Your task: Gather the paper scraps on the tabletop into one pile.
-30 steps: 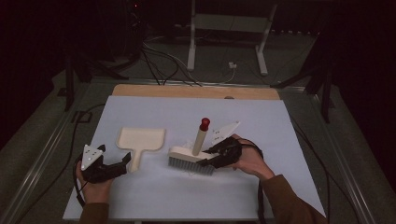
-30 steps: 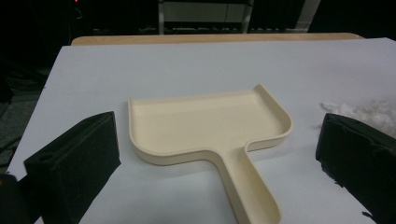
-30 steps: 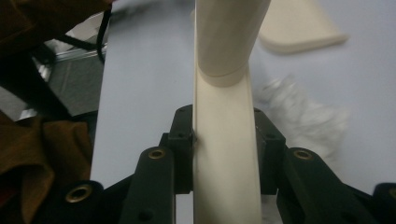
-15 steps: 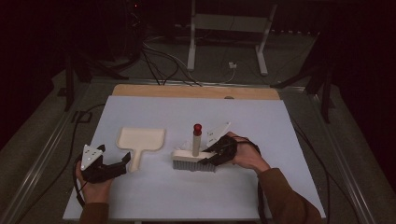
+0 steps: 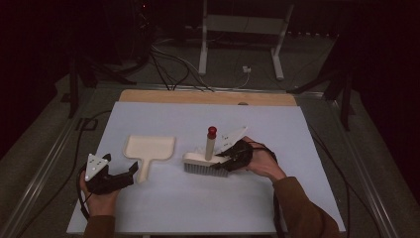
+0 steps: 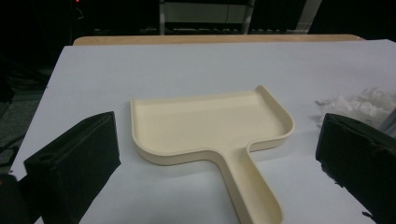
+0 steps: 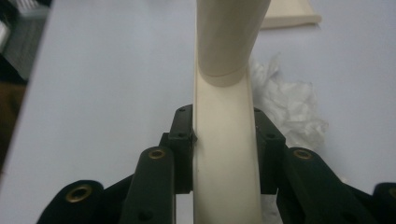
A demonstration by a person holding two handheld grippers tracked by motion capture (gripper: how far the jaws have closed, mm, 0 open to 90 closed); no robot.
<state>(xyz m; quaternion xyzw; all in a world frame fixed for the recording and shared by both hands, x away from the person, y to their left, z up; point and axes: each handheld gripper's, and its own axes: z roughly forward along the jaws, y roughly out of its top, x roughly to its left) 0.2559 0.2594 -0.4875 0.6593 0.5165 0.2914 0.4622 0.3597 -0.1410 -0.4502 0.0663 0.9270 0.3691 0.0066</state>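
We worked at a table (image 5: pixel 163 218) covered in pale blue-grey, seen from above, with a gripper in each hand. Our right gripper (image 5: pixel 229 159), at about four o'clock from the table's middle, was clamped on the cream back of a hand brush (image 5: pixel 207 164); in the right gripper view its two black jaws pressed against both sides of that brush (image 7: pixel 225 158). The brush stood bristles-down on the table, its handle rising upright and ending in a red knob (image 5: pixel 212 132). White shreds (image 7: pixel 289 105) lay on the table just beside the brush. A cream dustpan (image 5: pixel 148 151) lay flat at about nine o'clock from the brush, near it but apart, its handle pointing toward us. Our left gripper (image 5: pixel 132 170) rested at about seven o'clock on the table, its jaws spread wide, and in the left gripper view the dustpan (image 6: pixel 210 126) sat ahead between them, untouched.
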